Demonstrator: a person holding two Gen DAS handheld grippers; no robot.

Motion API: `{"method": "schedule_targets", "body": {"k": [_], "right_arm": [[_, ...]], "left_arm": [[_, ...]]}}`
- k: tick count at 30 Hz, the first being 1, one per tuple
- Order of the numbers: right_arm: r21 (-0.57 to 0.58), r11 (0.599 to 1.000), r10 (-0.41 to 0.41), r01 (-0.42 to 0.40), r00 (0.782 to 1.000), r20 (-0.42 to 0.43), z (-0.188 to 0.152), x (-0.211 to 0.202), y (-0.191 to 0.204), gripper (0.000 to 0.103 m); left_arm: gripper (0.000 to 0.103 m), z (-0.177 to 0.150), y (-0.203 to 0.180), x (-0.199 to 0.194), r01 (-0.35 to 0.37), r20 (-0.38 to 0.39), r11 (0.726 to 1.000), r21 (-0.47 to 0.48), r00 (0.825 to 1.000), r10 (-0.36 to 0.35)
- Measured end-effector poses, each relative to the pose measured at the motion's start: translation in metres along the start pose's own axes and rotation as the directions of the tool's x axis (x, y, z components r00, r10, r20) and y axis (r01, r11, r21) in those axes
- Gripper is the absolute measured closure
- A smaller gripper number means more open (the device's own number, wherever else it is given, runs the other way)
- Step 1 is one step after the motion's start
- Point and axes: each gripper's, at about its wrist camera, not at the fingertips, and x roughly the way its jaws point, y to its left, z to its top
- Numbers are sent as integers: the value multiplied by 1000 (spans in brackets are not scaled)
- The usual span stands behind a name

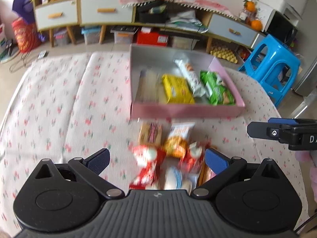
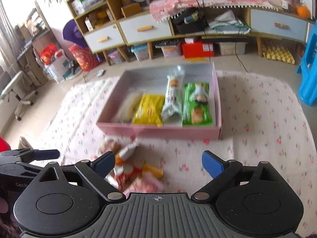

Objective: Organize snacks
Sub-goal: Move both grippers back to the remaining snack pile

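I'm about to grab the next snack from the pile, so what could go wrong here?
1. The loose snacks overlap, so the open left gripper may pinch two at once.
2. The right gripper hangs close beside the left; reaching together, they could collide.
3. Packets in the pink box lie side by side; a careless drop could land on them.

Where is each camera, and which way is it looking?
Left wrist view: sits on the left gripper, looking forward and down over the loose snacks to the pink box; its open fingers and the right gripper's tip show.
Right wrist view: sits on the right gripper, facing the same box; its open fingers and the left gripper show.
Both share box, snacks, flowered cloth and drawers.
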Motion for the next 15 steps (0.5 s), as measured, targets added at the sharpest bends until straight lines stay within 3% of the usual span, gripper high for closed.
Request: {"method": "schedule_targets", "body": {"k": [3,6,10,15], "right_arm": [[20,999,-43,44,998,-49,-15,8,0,7],[83,995,-43,53,992,-116,-25,17,-6,7],[156,988,15,12,985,-175,-37,26,-4,7],[185,983,56,-19,979,-198,-43,36,10,7]], "left_arm": [[2,-13,6,4,21,-38,1000,-20,999,-22],[17,-21,10,15,5,-121,999,-37,993,-10],[27,-28,13,24,65,-172,995,-76,982,-78],[40,-37,13,29,128,-171,985,-117,974,-147]]}}
